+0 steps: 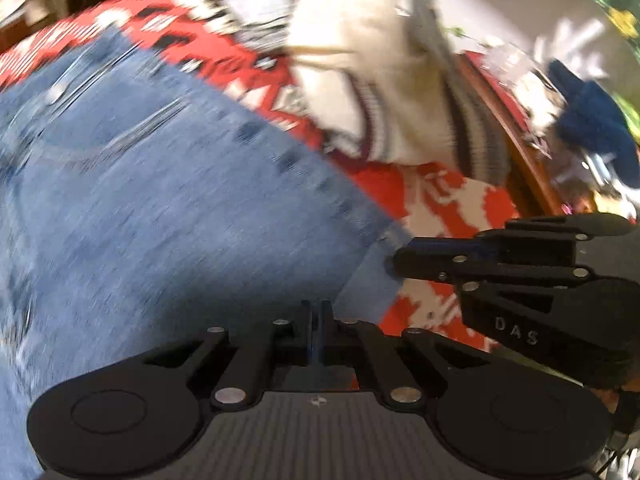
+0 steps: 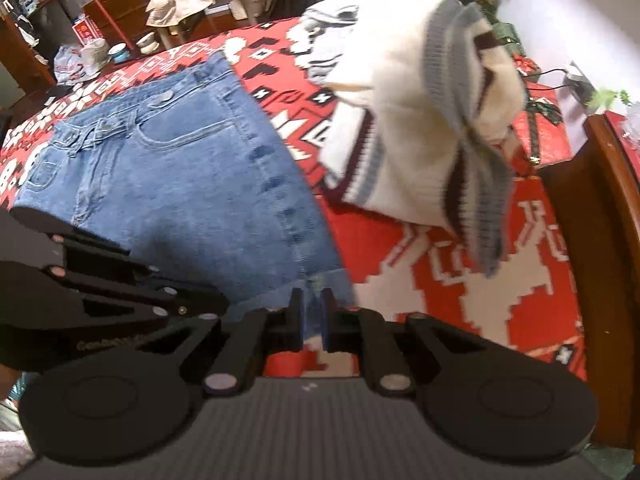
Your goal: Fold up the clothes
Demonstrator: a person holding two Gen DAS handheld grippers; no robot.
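Right wrist view: the blue denim jeans (image 2: 172,168) are seen spread flat on the red-and-white patterned blanket (image 2: 472,300), waistband toward 10 o'clock, hem edge at 6 o'clock just ahead of the claws.
Right claw (image 2: 311,318): parted a little, with the denim hem lying between its fingers; whether the pads press the cloth cannot be told.
Left claw (image 1: 317,322): closed tight, fingers together over the hem corner of the jeans (image 1: 160,208); whether cloth is pinched cannot be told, since that view is blurred.
Other garment: a cream knitted sweater with grey and maroon bands (image 2: 420,120) is heaped at 1 o'clock, beside the jeans and apart from both claws.
Step in hand: judged to be the handling of the hem end of the jeans, for a fold toward the waistband.
Next move: a firm pinch at both hem corners is called for, then an even lift and carry toward 10 o'clock, so that the edges are kept aligned.
Risk: a one-sided grip would skew the fold.
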